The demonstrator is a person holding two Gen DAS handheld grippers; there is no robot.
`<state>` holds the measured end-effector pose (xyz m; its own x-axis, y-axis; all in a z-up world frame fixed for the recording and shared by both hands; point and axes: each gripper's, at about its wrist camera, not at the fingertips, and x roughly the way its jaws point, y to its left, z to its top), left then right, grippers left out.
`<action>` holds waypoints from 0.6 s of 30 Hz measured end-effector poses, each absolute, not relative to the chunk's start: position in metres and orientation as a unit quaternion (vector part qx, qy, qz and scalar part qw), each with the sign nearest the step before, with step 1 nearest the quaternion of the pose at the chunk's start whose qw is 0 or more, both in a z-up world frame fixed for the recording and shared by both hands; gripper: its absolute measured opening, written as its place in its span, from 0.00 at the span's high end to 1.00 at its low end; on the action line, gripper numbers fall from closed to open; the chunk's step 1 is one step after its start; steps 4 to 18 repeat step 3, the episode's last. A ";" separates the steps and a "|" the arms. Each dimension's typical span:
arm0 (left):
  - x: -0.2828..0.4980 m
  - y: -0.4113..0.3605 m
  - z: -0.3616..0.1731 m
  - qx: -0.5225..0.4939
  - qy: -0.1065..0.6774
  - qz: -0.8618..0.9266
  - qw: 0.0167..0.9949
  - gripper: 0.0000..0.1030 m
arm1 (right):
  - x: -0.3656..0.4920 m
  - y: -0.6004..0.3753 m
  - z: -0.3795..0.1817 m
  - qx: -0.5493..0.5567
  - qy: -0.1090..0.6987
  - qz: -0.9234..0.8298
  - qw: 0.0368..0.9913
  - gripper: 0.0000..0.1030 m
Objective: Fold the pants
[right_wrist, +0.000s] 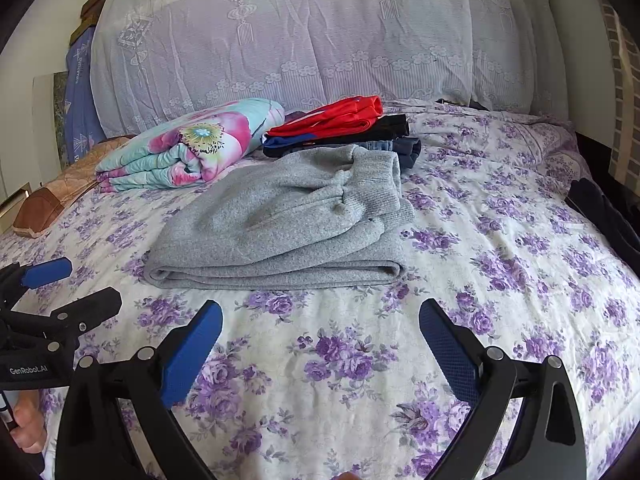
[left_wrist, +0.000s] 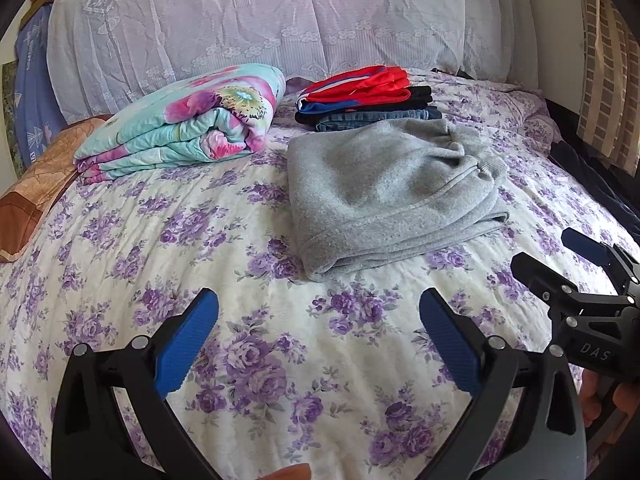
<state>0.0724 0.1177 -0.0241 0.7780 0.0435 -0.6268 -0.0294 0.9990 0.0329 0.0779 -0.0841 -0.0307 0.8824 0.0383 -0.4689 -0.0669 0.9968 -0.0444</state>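
From the left wrist view, the left gripper (left_wrist: 318, 312) hangs over the floral sheet (left_wrist: 248, 248) with its blue fingers (left_wrist: 188, 340) spread wide and nothing between them. The grey pants (left_wrist: 384, 192) lie folded into a thick rectangle just beyond, to the right of centre, resting flat on the sheet and well apart from the fingers. Touching their far edge sits a stack of clothes (left_wrist: 364, 96) — red on top, then black, blue and denim. To the left of that stack lies a folded quilt (left_wrist: 184, 120) in teal and pink, and a brown pillow (left_wrist: 36, 196) rests at the far left edge. A lace cover (left_wrist: 280, 12) drapes the headboard behind. The right gripper (left_wrist: 560, 256) enters at the right, its jaws parted and empty. From the right wrist view, the right gripper (right_wrist: 320, 320) also stands released above the sheet (right_wrist: 500, 240), fingers (right_wrist: 192, 348) wide. The pants (right_wrist: 280, 228) lie ahead and slightly left, the waistband bunched at the far right end, the folded edge nearest. The stack (right_wrist: 344, 124) and quilt (right_wrist: 192, 144) sit behind them. The left gripper (right_wrist: 76, 284) shows at the left — open, holding nothing.
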 end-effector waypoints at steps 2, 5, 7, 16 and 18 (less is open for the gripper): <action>0.073 0.117 -0.024 0.012 0.332 0.019 0.943 0.05 | 0.078 -0.084 -0.031 -0.030 0.241 0.027 0.970 0.04; 0.073 0.117 -0.024 0.012 0.332 0.019 0.943 0.05 | 0.078 -0.084 -0.031 -0.030 0.241 0.027 0.970 0.04; 0.073 0.117 -0.024 0.012 0.332 0.019 0.943 0.05 | 0.078 -0.084 -0.031 -0.030 0.241 0.027 0.970 0.04; 0.073 0.117 -0.024 0.012 0.332 0.019 0.943 0.05 | 0.078 -0.084 -0.031 -0.030 0.241 0.027 0.970 0.04; 0.073 0.117 -0.024 0.012 0.332 0.019 0.943 0.05 | 0.078 -0.084 -0.031 -0.030 0.241 0.027 0.970 0.04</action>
